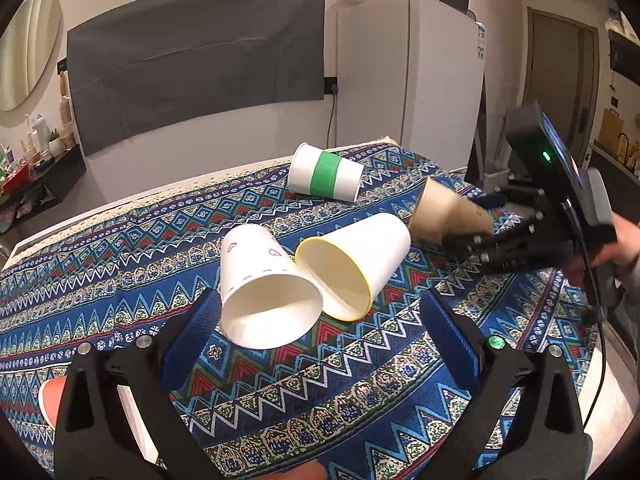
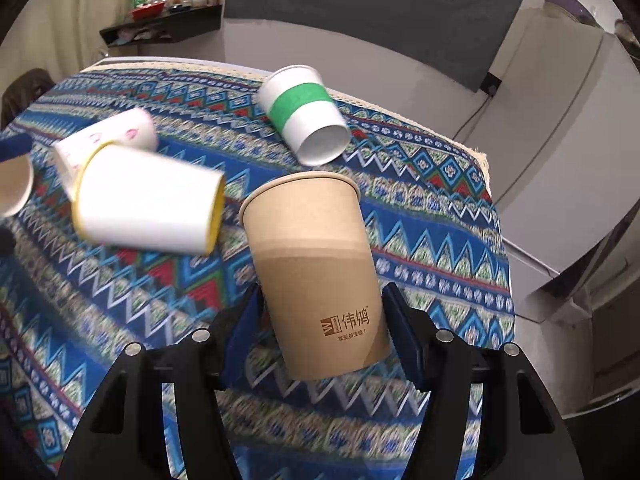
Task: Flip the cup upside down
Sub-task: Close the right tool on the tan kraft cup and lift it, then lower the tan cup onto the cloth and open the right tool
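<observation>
The right claw (image 2: 322, 332) is clenched on the brown paper cup (image 2: 316, 264), its blue pads pressing the lower wall on either side near the base. In the right wrist view the cup's long axis runs forward along the fingers, its rim pointing away from the camera and its base nearest the claw. In the left wrist view the same cup (image 1: 448, 212) is held tilted above the right side of the tabletop (image 1: 120, 280), mouth facing left and slightly down, with the right claw (image 1: 486, 226) gripping its base end. The left claw (image 1: 316, 316) is released, its fingers spread wide with nothing between them; the pink-printed white cup (image 1: 264, 276) lies on its side just ahead of its left finger, mouth toward the camera. Beside it, touching at the rim, the yellow-rimmed white cup (image 1: 356, 264) also lies on its side. Farther back the green-banded cup (image 1: 326, 178) lies on its side near the far edge of the patterned cloth (image 1: 360, 400).
</observation>
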Demonstrator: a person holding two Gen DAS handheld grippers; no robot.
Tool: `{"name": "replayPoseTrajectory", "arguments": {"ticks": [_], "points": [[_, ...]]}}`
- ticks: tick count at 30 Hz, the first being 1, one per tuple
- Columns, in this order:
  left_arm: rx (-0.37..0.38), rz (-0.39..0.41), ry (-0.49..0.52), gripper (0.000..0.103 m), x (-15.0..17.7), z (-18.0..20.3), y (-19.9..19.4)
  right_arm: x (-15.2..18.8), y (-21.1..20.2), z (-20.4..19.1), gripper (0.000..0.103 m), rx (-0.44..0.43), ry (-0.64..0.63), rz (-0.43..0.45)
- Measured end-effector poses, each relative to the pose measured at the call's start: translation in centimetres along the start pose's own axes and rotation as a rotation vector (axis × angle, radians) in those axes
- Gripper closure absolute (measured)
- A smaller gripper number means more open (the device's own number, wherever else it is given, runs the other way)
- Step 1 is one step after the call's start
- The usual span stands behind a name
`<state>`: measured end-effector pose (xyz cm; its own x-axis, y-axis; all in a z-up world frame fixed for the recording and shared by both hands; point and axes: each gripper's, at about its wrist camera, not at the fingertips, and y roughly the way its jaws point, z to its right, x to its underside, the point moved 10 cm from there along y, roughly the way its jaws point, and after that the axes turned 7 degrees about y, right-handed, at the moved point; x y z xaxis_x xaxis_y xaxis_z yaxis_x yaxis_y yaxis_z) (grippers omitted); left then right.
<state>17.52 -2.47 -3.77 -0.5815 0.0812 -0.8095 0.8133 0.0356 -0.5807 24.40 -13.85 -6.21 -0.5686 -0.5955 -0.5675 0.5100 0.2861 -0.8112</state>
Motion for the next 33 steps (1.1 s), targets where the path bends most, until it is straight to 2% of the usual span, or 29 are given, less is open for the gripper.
{"name": "replayPoseTrajectory", "arguments": {"ticks": [6, 9, 18, 28, 31, 33], "points": [[0.025, -0.001, -0.028, 0.006, 0.3, -0.4, -1.8, 2.9, -3.1, -3.9, 0.045, -0.033, -0.008, 0.003], [0.0, 0.009, -0.004, 0.006, 0.8, -0.8, -3.6, 3.9, -4.4, -6.5, 0.045, -0.065, -0.031, 0.012], [-0.065, 0.02, 0.059, 0.006, 4.3, -2.8, -8.8, 4.5, -6.4, -15.9, 0.045, -0.177, -0.116, 0.037], [-0.103, -0.001, 0.058, 0.006, 7.5, -6.2, -11.5, 4.6, -7.6, -23.1, 0.046, -0.242, -0.198, 0.059], [-0.111, -0.02, 0.055, 0.006, 8.4, -6.9, -11.6, 4.6, -7.7, -24.2, 0.044, -0.24, -0.212, 0.071], [-0.114, -0.029, 0.053, 0.006, 8.9, -7.2, -11.6, 4.7, -7.8, -24.4, 0.034, -0.236, -0.212, 0.075]]}}
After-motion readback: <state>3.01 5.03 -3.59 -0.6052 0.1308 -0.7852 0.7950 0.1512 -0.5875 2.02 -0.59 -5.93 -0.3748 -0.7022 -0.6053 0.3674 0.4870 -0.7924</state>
